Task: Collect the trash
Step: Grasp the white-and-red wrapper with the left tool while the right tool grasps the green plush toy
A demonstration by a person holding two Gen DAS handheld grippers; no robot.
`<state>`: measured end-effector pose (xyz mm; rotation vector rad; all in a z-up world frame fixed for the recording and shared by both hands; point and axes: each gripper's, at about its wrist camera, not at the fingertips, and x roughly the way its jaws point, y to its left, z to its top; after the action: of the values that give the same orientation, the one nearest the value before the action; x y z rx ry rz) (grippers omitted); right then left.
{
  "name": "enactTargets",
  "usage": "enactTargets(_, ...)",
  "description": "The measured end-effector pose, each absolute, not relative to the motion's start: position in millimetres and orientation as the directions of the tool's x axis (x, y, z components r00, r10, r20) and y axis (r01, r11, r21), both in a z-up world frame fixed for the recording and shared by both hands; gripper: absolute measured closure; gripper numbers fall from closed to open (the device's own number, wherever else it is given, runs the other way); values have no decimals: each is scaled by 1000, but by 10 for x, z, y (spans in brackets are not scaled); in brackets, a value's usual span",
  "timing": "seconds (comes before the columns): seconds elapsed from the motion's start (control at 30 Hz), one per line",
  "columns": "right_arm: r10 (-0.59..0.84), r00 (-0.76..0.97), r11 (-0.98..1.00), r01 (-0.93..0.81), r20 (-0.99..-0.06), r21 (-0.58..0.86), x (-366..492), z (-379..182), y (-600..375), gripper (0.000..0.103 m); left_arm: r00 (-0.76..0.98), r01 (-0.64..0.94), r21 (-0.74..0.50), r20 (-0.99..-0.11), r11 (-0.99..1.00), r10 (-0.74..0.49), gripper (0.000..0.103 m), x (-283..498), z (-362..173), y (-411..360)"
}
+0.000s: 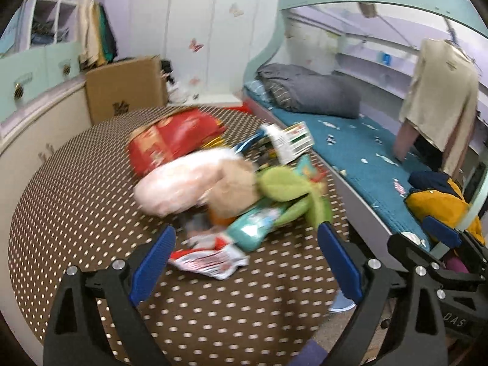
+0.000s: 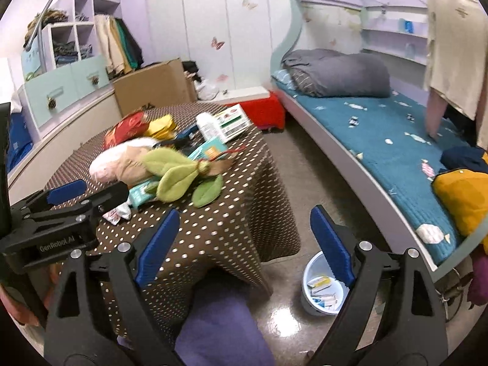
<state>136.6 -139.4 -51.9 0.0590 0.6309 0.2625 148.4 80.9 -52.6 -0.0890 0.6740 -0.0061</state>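
Room: kid's bedroom, bunk bed (image 2: 381, 128) w/ teal cover, white wardrobe behind, cardboard box (image 2: 152, 85) at far end of surface.
Surface: low, brown polka-dot cloth (image 2: 213, 231); all clutter sits mid-cloth in one heap, so trash and keepers are mixed.
Trash on surface: red-white wrapper (image 1: 210, 260) at near edge of heap, nearest the left jaws; teal packet (image 1: 256, 228) just behind it, partly under the plush; red snack bag (image 1: 174, 140) at far side of heap.
Non-trash in heap: pink-and-tan plush (image 1: 189, 183) w/ green leaf toy (image 2: 180, 174) draped over packets, likely needs working around; white bottle (image 2: 207, 126) and green-white box (image 2: 233, 122) at far edge.
Bin: small white bucket (image 2: 308, 277) on floor betw. surface and bed, some wrappers already inside, so prob. the drop spot.
Left gripper (image 1: 245, 268): jaws spread wide, nothing betw. them, above the near wrapper, not touching.
Right gripper (image 2: 244, 244): jaws released, empty, over the surface corner nearest the bucket.
Obstacles: purple-clad knee (image 2: 219, 329) below the right jaws; view from left blurred, fine detail unclear.
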Motion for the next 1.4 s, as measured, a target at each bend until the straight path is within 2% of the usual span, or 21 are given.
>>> enactTargets(0.27, 270, 734, 960, -252, -622, 119, 1442, -683, -1189, 17, 720, -63, -90, -694, 994, -17, 11, 1620, -808, 1061)
enactTargets(0.43, 273, 726, 959, -258, -631, 118, 1485, -698, -1129, 17, 721, -26, -79, -692, 997, -36, 12, 1619, -820, 1040)
enactTargets(0.5, 276, 725, 958, -262, -631, 118, 1493, -691, -1114, 17, 690, -38, -54, -724, 998, -13, 32, 1663, -882, 1026)
enactTargets(0.7, 277, 727, 957, -266, -629, 114, 1491, -675, -1110, 17, 706, -53, -62, -708, 997, -7, 49, 1624, -868, 1051)
enactTargets(0.8, 276, 728, 957, -267, -628, 111, 1499, -662, -1120, 17, 708, -59, -96, -706, 994, -26, 50, 1586, -857, 1130)
enactTargets(1.2, 344, 723, 935, -326, -599, 142, 1850, -471, -955, 17, 766, -120, -106, -643, 987, 24, 50, 1445, -565, 1402)
enactTargets(1.4, 351, 675, 930, -331, -649, 159, 2266, -615, -755, 17, 772, -163, -99, -633, 982, 65, 50, 1509, -463, 1559)
